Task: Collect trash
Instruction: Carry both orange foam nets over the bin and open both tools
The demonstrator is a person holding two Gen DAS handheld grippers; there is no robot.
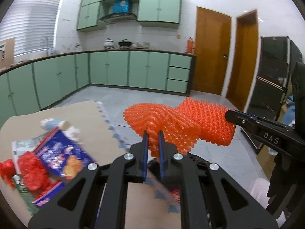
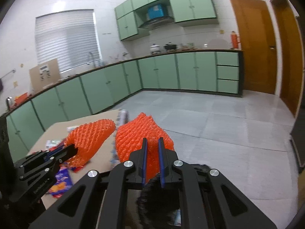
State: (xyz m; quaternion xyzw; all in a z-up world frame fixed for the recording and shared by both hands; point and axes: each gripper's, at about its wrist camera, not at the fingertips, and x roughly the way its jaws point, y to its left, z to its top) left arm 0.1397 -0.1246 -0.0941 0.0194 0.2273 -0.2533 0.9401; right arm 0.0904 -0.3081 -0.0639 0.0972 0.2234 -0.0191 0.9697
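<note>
**Two orange nets, one in each gripper**

On my left, the table [image 1: 80, 114] has trash: a blue snack box [image 1: 63, 152] and red netting [image 1: 32, 171]. My left gripper [image 1: 152, 133] pinches an orange foam net [image 1: 156, 118] tight, up above the table edge. Just beside it, my right gripper [image 2: 152, 141] squeezes the other orange net [image 2: 137, 133].

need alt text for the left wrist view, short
The left gripper and the right gripper each pinch an orange foam net, held above a cardboard-covered table. Blurred wrappers and more red netting lie at lower left, with green kitchen cabinets behind.
</note>
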